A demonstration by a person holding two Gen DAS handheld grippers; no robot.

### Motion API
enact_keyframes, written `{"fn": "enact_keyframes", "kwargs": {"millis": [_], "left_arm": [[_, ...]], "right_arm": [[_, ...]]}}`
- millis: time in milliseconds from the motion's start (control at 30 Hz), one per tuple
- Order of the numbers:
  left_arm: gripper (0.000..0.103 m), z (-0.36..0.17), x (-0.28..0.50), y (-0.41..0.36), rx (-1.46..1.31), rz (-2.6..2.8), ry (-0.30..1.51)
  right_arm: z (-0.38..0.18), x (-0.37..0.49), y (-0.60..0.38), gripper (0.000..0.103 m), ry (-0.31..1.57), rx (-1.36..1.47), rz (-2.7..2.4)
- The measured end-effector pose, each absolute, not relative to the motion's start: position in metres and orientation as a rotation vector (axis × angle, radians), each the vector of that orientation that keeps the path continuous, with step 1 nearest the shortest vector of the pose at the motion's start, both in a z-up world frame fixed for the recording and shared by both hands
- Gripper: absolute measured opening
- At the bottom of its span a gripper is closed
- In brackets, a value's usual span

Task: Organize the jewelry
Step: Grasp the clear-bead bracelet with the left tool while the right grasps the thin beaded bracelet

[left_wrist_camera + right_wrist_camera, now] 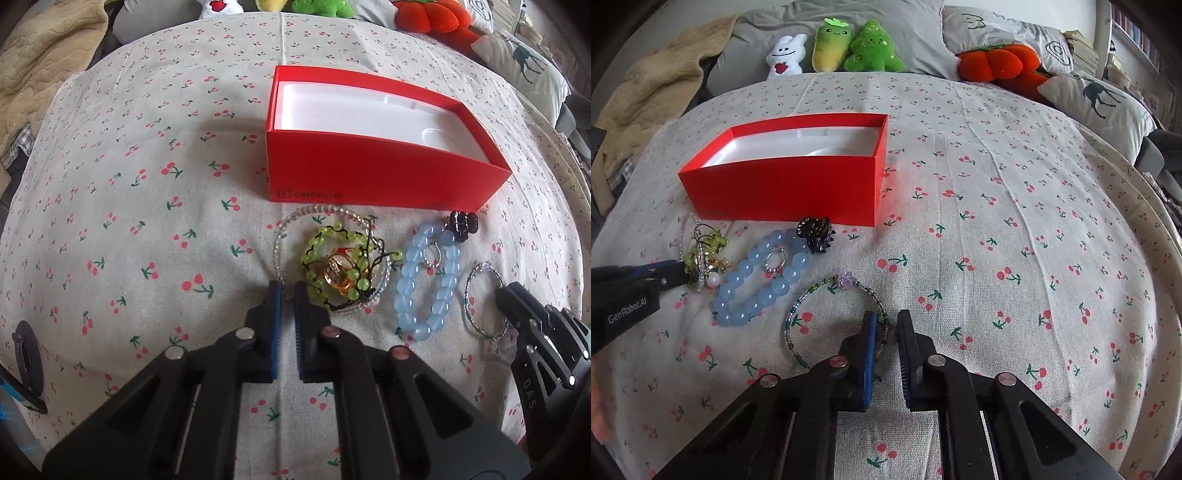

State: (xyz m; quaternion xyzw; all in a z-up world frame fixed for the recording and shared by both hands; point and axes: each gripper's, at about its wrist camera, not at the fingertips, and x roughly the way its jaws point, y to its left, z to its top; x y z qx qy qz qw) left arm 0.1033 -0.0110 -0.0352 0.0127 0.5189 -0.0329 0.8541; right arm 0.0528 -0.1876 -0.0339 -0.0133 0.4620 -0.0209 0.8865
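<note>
Red cardboard box [369, 173] sits open on the cherry-print bedspread [147, 184], its white inside bare. Just in front of it I see the jewelry: a clear bead strand [280, 240] ringing a green bead tangle [332, 258], a blue bead bracelet [428, 280], and a thin seed-bead bracelet [827, 295]. My left tongs [289, 291] pinch the clear strand; my right tongs [886, 325] pinch the thin bracelet.
</note>
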Motion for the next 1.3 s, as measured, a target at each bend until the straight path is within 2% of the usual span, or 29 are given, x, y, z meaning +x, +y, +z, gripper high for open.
{"fn": "enact_keyframes", "kwargs": {"millis": [133, 467, 600, 967, 1133, 1233, 1300], "left_arm": [[0.000, -0.035, 0.094, 0.007, -0.044, -0.059, 1.084], [0.001, -0.026, 0.074, 0.035, -0.198, -0.128, 1.058], [0.015, -0.023, 0.080, 0.034, -0.284, -0.173, 1.056], [0.016, -0.039, 0.102, -0.006, -0.058, -0.119, 1.063], [0.016, -0.036, 0.110, -0.005, -0.078, -0.126, 1.078], [0.028, -0.037, 0.114, 0.009, -0.218, -0.167, 1.088], [0.031, -0.038, 0.115, 0.008, -0.231, -0.191, 1.089]], "right_arm": [[-0.030, 0.045, -0.198, 0.004, 0.956, 0.026, -0.026], [-0.017, 0.030, -0.215, 0.003, 0.946, 0.119, -0.019], [-0.014, 0.028, -0.213, 0.004, 0.944, 0.118, -0.015], [-0.021, 0.029, -0.212, 0.004, 0.957, 0.116, -0.009], [-0.027, 0.034, -0.213, 0.004, 0.966, 0.124, -0.012], [-0.027, 0.035, -0.214, 0.004, 0.964, 0.120, -0.009], [-0.028, 0.037, -0.215, 0.004, 0.965, 0.124, -0.009]]}}
